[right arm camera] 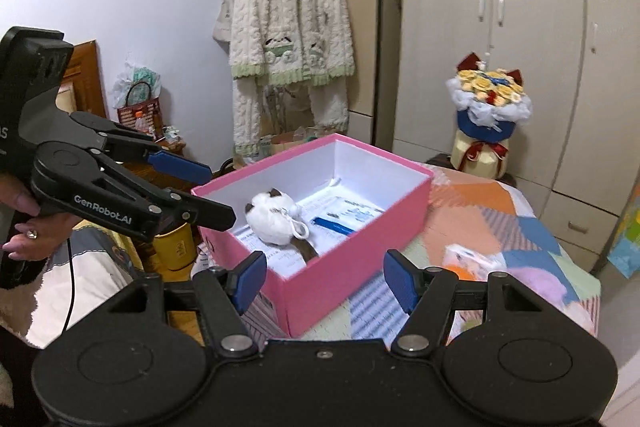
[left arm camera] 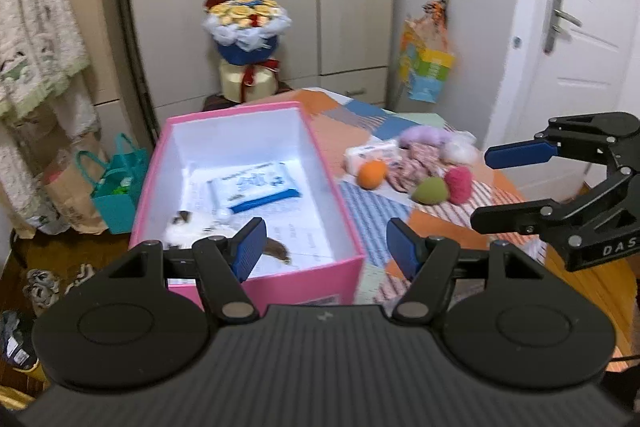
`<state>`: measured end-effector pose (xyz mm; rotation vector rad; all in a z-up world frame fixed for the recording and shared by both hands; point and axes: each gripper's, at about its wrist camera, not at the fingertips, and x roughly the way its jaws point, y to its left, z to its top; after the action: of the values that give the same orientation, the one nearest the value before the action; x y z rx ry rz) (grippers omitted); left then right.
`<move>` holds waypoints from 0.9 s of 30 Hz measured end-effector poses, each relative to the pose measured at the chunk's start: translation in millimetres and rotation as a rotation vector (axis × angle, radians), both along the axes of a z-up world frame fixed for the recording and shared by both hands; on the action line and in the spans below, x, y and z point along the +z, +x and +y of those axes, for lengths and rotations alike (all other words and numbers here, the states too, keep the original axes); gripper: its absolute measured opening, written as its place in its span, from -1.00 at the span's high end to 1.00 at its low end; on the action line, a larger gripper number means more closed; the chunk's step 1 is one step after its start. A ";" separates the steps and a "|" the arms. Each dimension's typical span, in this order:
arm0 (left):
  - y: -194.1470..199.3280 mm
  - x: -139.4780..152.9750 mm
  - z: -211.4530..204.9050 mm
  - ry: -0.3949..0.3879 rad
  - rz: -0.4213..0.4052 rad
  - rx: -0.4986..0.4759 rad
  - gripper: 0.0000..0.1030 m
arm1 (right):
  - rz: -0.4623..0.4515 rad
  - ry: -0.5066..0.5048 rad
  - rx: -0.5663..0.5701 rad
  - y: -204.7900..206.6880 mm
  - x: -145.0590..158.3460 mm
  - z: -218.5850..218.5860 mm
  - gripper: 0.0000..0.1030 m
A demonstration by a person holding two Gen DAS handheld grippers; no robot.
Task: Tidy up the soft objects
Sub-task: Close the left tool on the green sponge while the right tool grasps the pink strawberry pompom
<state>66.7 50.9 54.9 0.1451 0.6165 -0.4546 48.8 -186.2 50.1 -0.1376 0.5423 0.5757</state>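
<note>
An open pink box [left arm camera: 304, 281] [right arm camera: 340, 267] stands on a patchwork-covered table [left arm camera: 362, 223]. Inside it lie a white plush with a brown tail [left arm camera: 180, 231] [right arm camera: 272, 215] and a blue-and-white wipes packet [left arm camera: 256, 189]. To the right of the box sit a tissue pack [left arm camera: 372, 153], an orange ball [left arm camera: 372, 174], a green sponge [left arm camera: 430, 190], a pink pom [left arm camera: 459, 183], a patterned cloth [left arm camera: 412, 165], a purple plush [left arm camera: 424, 137] and a white fluff [left arm camera: 460, 151]. My left gripper [left arm camera: 327, 247] hovers open near the box's near corner. My right gripper [right arm camera: 326, 279] is open and empty, just right of the pile in the left wrist view.
A flower bouquet [left arm camera: 244, 27] stands behind the table before grey wardrobes. A fluffy robe [right arm camera: 288, 39] hangs on a rack at the left. Bags [left arm camera: 116, 195] sit on the floor left of the box. A white door [left arm camera: 580, 39] is at the right.
</note>
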 end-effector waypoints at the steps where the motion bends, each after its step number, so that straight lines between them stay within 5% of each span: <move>1: 0.2 -1.1 -5.2 0.001 0.004 -0.017 -0.28 | 0.006 0.003 -0.012 -1.4 -3.5 -5.2 -0.36; 12: 32.7 -25.6 -73.3 -0.029 0.110 -0.148 -0.28 | 0.064 -0.003 -0.138 1.2 -46.6 -68.6 -0.38; 21: 72.0 -61.9 -127.7 -0.101 0.207 -0.203 -0.24 | 0.093 -0.002 -0.268 40.7 -100.7 -121.3 -0.39; 27: 99.1 -87.5 -148.7 -0.179 0.241 -0.153 -0.24 | 0.092 -0.023 -0.301 68.1 -135.8 -137.1 -0.39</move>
<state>165.8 -97.8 -32.5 -0.0346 0.8006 -0.6791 116.8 -323.2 -85.8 -0.0498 0.6459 0.2836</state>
